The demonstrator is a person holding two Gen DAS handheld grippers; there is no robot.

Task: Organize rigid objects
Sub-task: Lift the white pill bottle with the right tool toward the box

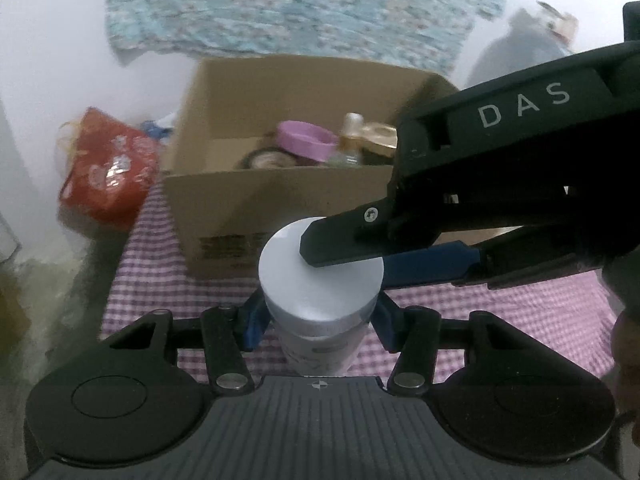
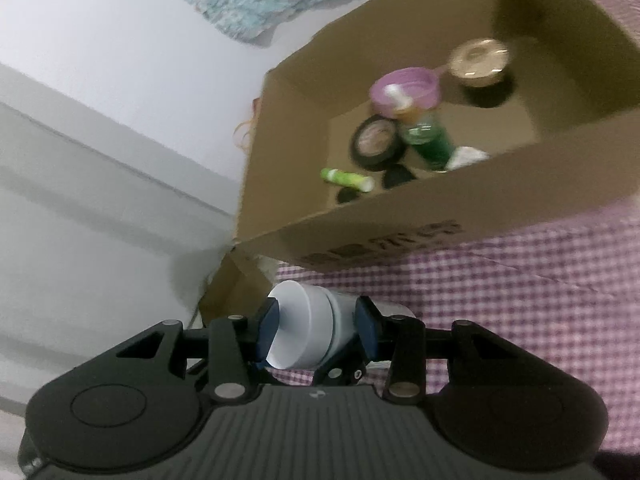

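Two grippers meet on one white jar [image 1: 320, 280], which stands over the purple checked cloth [image 1: 500, 312] just in front of the cardboard box [image 1: 248, 192]. The left gripper [image 1: 318, 320] has its blue pads [image 1: 256, 320] against the jar body below the lid, one on each side, so it holds the jar at a medium opening. The right gripper [image 2: 316, 328] comes in from the right in the left wrist view; its upper black finger lies across the top of the white lid [image 1: 340, 300] and its blue-padded finger runs along the far side. In the right wrist view the lid sits between the right gripper's two blue pads [image 2: 366, 320], which bear on its rim, so this gripper is closed on the lid.

The box is open at the top. Inside it lie a pink round container [image 2: 404, 90], a gold-lidded jar [image 2: 478, 62], a roll of black tape [image 2: 378, 142], a green bottle [image 2: 430, 142] and a small green tube [image 2: 346, 178]. A red patterned bag [image 1: 108, 172] lies left of the box, off the cloth. A turquoise patterned fabric [image 1: 300, 4] lies beyond the box on the white surface. Both views are somewhat blurred, so labels on the jar and the box print cannot be read.
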